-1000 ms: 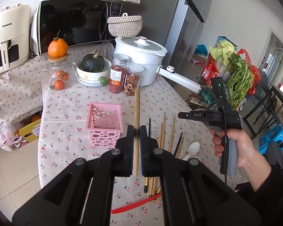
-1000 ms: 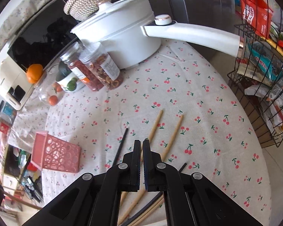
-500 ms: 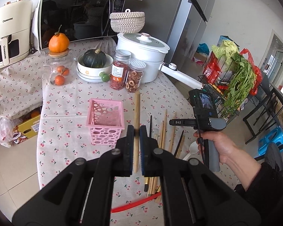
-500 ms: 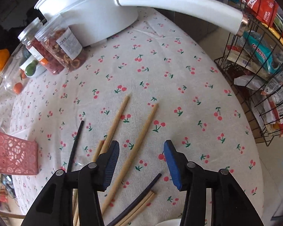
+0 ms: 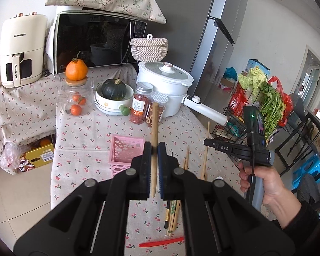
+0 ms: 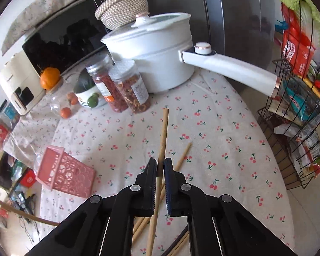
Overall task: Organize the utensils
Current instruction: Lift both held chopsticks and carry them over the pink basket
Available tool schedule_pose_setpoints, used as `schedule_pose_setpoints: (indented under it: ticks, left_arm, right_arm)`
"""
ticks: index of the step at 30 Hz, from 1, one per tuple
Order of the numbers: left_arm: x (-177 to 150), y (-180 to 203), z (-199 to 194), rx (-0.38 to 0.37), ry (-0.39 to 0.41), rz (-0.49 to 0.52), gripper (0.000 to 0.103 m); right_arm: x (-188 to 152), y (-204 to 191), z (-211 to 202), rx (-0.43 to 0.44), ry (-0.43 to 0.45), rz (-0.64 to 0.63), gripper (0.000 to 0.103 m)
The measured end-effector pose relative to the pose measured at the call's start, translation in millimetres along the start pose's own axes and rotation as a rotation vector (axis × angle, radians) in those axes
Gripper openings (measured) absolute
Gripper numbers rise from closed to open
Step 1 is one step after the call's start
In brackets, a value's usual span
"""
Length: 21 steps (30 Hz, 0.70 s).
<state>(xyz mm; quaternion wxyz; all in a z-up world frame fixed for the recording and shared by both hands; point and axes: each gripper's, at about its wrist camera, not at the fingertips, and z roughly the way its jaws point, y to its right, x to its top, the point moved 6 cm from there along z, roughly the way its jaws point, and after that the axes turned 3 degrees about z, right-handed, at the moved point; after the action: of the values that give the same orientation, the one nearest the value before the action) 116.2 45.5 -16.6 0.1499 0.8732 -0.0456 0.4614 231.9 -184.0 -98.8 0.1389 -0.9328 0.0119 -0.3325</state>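
The left tool (image 5: 154, 166) is closed on a wooden chopstick (image 5: 154, 128), which is clamped between the blue pads and projects upward and forward beyond the fingertips, with a short length extending back between the fingers. Just beyond and to the left of this tool a pink perforated basket (image 5: 125, 149) stands upright on the cherry-print worktop (image 5: 85, 128). To the right of the tool, loose chopsticks (image 5: 186, 160) lie on the worktop, and a red utensil (image 5: 161, 244) is seen below them, near the tool's right arm.

The right tool (image 6: 160, 167) is likewise closed on a second wooden chopstick (image 6: 163, 132), gripped near its middle and raised clear of the worktop; its far end points toward two spice jars (image 6: 128, 89). A further chopstick (image 6: 182, 155) lies flat on the cloth just to the right of the fingertips, and several more lie beneath the tool. The pink basket (image 6: 64, 173) is seen well to the left of this tool.

Ahead of both tools a white lidded pot (image 6: 157, 57) with a long handle is set on the worktop. In the left wrist view the person's hand (image 5: 264, 183) is shown holding the right tool's grip, to the right of the left tool.
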Motion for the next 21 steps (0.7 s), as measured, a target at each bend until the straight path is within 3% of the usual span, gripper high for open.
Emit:
schedule_pose_setpoints:
  ticks: [5, 11, 18, 21]
  left_arm:
    - [26, -2, -26, 0.016, 0.168, 0.004, 0.007]
    - [54, -11, -35, 0.080, 0.342, 0.038, 0.007]
    - [55, -24, -3, 0.139, 0.351, 0.049, 0.007]
    - [51, -28, 16, 0.156, 0.316, 0.061, 0.007]
  right_arm:
    - [4, -26, -52, 0.052, 0.110, -0.071, 0.006]
    - [12, -43, -82, 0.113, 0.202, -0.081, 0.006]
    - [19, -55, -80, 0.155, 0.216, -0.075, 0.006]
    - [17, -60, -77, 0.165, 0.210, -0.084, 0.006]
